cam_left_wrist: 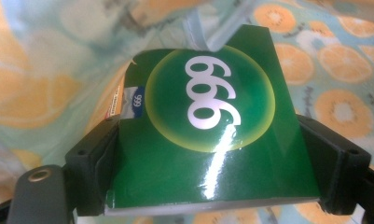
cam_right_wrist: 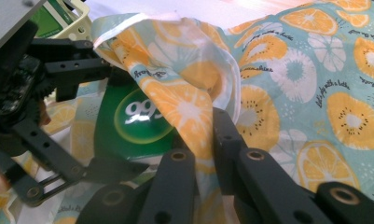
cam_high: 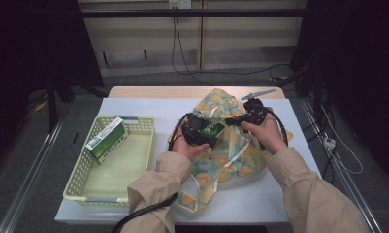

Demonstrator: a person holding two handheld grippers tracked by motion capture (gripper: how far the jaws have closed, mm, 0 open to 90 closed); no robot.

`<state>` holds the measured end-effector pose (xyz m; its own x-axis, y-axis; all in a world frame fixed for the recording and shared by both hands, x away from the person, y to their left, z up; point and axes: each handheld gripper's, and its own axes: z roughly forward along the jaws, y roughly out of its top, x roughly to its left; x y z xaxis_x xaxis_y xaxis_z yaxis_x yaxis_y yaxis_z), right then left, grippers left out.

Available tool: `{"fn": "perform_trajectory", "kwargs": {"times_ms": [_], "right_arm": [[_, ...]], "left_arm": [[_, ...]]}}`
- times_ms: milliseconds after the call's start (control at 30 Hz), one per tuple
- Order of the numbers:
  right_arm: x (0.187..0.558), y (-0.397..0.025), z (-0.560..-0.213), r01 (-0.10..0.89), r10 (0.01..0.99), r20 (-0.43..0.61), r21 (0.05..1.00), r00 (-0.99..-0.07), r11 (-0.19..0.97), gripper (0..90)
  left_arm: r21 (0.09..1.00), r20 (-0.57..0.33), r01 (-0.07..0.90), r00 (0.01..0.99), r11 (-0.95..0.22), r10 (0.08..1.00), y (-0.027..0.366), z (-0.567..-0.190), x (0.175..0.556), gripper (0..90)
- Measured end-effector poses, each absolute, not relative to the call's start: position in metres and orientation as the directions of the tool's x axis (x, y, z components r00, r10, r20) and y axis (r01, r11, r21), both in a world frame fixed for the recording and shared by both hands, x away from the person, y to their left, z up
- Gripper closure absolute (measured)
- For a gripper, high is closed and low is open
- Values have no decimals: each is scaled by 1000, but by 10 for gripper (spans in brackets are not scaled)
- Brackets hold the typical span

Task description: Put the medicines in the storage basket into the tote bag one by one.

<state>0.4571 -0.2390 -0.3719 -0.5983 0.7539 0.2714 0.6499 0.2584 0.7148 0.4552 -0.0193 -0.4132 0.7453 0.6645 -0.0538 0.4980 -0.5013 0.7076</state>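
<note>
A glossy green box (cam_left_wrist: 208,126) marked 999 sits crosswise between the jaws of my left gripper (cam_left_wrist: 212,163), which is shut on it. The box is at the mouth of a cloth bag (cam_left_wrist: 334,70) printed with orange slices. In the high view the left gripper (cam_high: 198,130) holds the box (cam_high: 212,130) over the bag (cam_high: 231,158) at mid-table. My right gripper (cam_right_wrist: 204,145) is shut on the bag's edge (cam_right_wrist: 189,107) and lifts it beside the box (cam_right_wrist: 133,121). From above, the right gripper (cam_high: 231,122) is just right of the box.
A pale yellow mesh basket (cam_high: 129,118) stands at the table's left with another green box (cam_high: 107,138) leaning inside. A white cloth (cam_high: 260,199) covers the table. Cables trail from both grippers and across the floor behind.
</note>
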Motion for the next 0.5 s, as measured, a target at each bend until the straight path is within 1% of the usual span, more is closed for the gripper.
{"fn": "perform_trajectory", "kwargs": {"times_ms": [100,133,167,233,467,500], "right_arm": [[457,-238,-372,650,754,273,715,-598,258,874],[458,-238,-372,650,754,270,714,-599,261,873],[458,-238,-371,649,754,270,715,-599,260,874],[458,-238,-371,649,752,272,715,-600,259,873],[459,-238,-372,649,755,271,716,-598,256,874],[459,-238,-372,649,756,271,717,-596,254,874]], "left_arm": [[715,-51,497,739,-493,671,-21,-414,461,168],[719,-37,498,724,-485,689,-22,-414,462,167],[722,-63,503,732,-475,679,-21,-415,465,166],[728,-76,508,727,-460,683,-22,-416,468,161],[724,-59,498,733,-476,678,-21,-411,465,130],[723,-71,504,735,-473,674,-19,-409,464,123]]}}
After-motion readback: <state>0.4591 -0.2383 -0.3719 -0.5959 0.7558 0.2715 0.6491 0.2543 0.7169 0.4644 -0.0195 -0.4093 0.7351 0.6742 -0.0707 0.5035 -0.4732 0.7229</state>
